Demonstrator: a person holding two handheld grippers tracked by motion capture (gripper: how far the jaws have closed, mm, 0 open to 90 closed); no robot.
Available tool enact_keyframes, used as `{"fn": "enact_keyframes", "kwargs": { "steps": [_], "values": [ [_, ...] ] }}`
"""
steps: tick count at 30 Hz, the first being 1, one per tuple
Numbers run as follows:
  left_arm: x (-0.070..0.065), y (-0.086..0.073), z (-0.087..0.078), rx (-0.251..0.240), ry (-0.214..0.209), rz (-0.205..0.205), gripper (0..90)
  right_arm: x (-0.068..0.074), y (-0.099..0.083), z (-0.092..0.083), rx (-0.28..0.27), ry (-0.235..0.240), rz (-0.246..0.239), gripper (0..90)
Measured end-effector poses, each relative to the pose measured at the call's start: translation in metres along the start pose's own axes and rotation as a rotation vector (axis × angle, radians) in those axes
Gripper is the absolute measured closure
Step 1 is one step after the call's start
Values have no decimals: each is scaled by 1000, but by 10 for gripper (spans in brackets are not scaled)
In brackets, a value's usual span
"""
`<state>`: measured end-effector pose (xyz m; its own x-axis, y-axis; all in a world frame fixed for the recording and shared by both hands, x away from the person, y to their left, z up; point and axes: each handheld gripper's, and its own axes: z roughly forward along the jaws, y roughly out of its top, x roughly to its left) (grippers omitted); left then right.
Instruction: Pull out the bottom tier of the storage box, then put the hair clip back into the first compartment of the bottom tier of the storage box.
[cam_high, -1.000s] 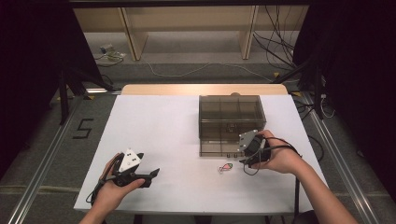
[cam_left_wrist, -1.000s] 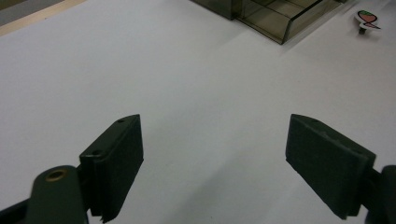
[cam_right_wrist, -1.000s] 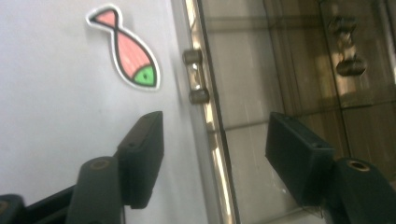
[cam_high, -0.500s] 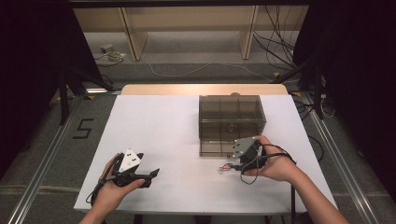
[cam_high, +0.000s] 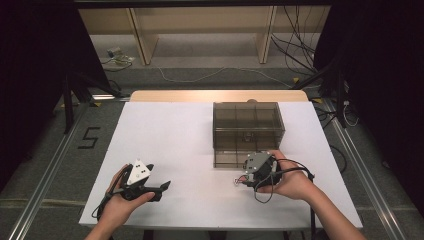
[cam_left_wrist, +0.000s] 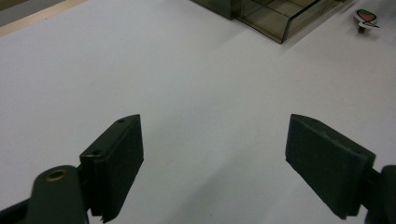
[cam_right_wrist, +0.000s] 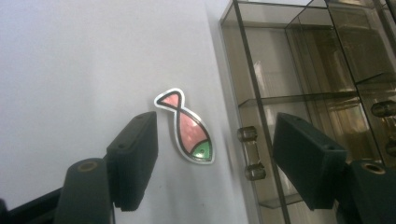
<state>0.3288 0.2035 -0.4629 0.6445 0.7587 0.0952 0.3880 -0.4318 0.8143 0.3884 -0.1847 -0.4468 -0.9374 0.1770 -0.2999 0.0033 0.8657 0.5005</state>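
Thing in hand: we take the small flat fish-shaped piece (cam_right_wrist: 185, 127), pink-bodied with a green head end and a shiny silver rim, as the object of the work; it lies flat on the white table (cam_high: 170, 140).

Where it lies: just beside the front of the smoky translucent plastic drawer box (cam_high: 248, 131), on the person's side of it, apart from the box wall. In the left gripper view we see it far off at the upper right (cam_left_wrist: 367, 17).

Right gripper (cam_right_wrist: 212, 140): its jaws stand wide apart and have just been opening; the fish sits in the gap between them, nearer the left pad, and we see neither pad pressing on it.

Long axis: in the right gripper view the fish runs from tail at upper left to green head at lower right, roughly along the line of the jaws, so we judge a closing would meet its narrow width, not its length.

Left gripper (cam_high: 150, 187): jaws also spread, with bare table between them, well apart from the fish.

Nearer hand: the right, plainly.

Next to the gap: a clear drawer handle (cam_right_wrist: 250, 151) of the box sits close to the right pad; we judge it the thing to avoid when closing.
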Motion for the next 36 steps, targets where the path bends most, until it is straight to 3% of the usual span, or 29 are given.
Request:
{"fn": "enact_keyframes", "kwargs": {
  "steps": [14, 23, 31, 36],
  "values": [
    [-1, 0, -2, -2, 0, 7, 192, 3, -2, -1, -56, -16, 47, 310],
    [-1, 1, 0, 1, 2, 13, 192, 3, -8, -3, -64, -26, 77, 310],
    [0, 1, 0, 2, -2, 17, 191, 2, -9, -4, -67, -30, 80, 317],
    [-1, 0, 1, 8, -6, 15, 191, 1, -7, 1, -69, -9, 75, 351]
  ]
}}
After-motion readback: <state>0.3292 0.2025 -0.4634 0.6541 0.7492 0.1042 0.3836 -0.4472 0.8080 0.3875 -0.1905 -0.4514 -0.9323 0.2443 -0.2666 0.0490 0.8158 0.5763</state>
